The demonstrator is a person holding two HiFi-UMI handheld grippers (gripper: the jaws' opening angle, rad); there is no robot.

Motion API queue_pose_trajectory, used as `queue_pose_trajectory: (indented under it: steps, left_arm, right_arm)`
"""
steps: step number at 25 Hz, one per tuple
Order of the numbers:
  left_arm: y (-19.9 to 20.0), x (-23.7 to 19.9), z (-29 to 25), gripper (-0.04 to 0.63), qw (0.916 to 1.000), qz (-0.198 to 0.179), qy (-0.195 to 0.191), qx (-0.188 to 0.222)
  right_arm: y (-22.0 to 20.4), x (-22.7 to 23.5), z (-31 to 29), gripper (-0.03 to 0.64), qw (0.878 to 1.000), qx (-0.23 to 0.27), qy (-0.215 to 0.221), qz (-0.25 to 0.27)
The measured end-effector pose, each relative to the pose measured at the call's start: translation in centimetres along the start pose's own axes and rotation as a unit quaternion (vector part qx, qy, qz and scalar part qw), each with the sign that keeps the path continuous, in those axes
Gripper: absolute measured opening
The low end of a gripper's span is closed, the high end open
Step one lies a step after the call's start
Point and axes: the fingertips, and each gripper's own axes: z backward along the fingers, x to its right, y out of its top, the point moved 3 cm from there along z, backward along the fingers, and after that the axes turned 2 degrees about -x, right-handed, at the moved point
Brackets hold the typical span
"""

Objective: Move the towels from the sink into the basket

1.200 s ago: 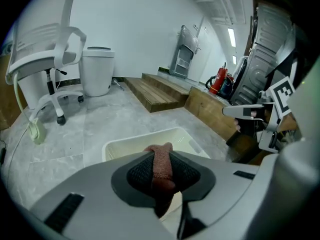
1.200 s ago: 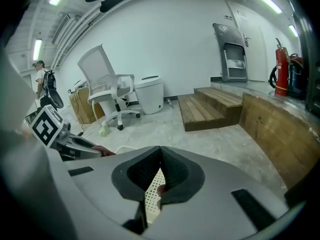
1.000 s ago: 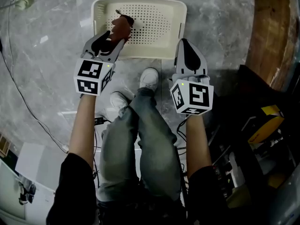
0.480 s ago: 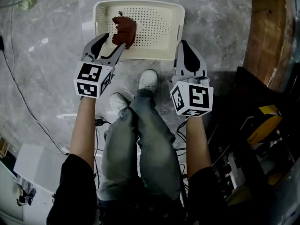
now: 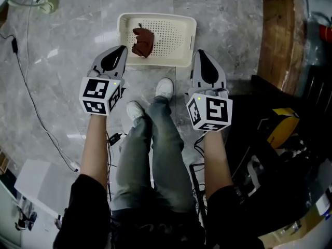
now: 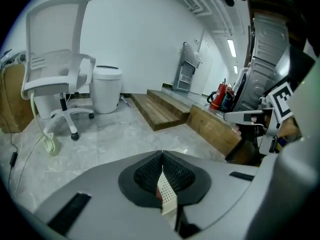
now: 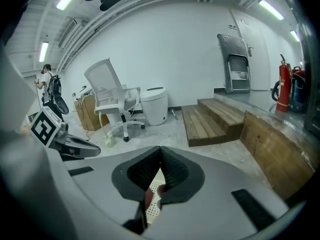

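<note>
Head view: the brown towel (image 5: 142, 41) lies crumpled in the left part of the cream perforated basket (image 5: 155, 17), upper centre of the frame, its longer side running up-down. The left gripper (image 5: 122, 49) sits just below-left of it, nearer than the right gripper (image 5: 201, 53) at the basket's lower right corner. No sink shows.

Left gripper view: jaws closing tip to tip, nothing between them; a basket sliver (image 6: 167, 194) shows in the gap below.

Right gripper view: jaws together, empty; basket holes (image 7: 152, 209) show beneath.
</note>
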Motion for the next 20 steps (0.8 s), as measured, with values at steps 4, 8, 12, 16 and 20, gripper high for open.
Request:
queue_pose_trajectory:
  steps: [4, 8, 12, 16, 20]
  left_arm:
    - [4.9, 0.7, 5.4, 0.017, 0.9998, -0.009, 0.011, 0.017]
    - [11.4, 1.1, 10.5, 0.017, 0.9981, -0.015, 0.024, 0.055]
    - [17.2, 3.0, 15.8, 0.017, 0.9962, -0.029, 0.029, 0.077]
    - [22.1, 5.3, 21.1, 0.017, 0.9942, -0.044, 0.032, 0.092]
    - [25.9, 7.2, 26.2, 0.017, 0.9912, -0.052, 0.043, 0.114]
  right_arm:
    - [5.6, -1.7, 3.9, 0.015, 1.0, 0.023, -0.009, 0.008]
    - [11.8, -3.1, 7.1, 0.015, 0.999, 0.048, -0.011, 0.009]
    - [17.5, -4.2, 11.4, 0.015, 0.998, 0.066, -0.015, 0.006]
    - [22.7, -5.1, 15.8, 0.015, 0.996, 0.083, -0.017, 0.008]
    - [26.9, -5.3, 20.0, 0.015, 0.994, 0.102, -0.029, 0.007]
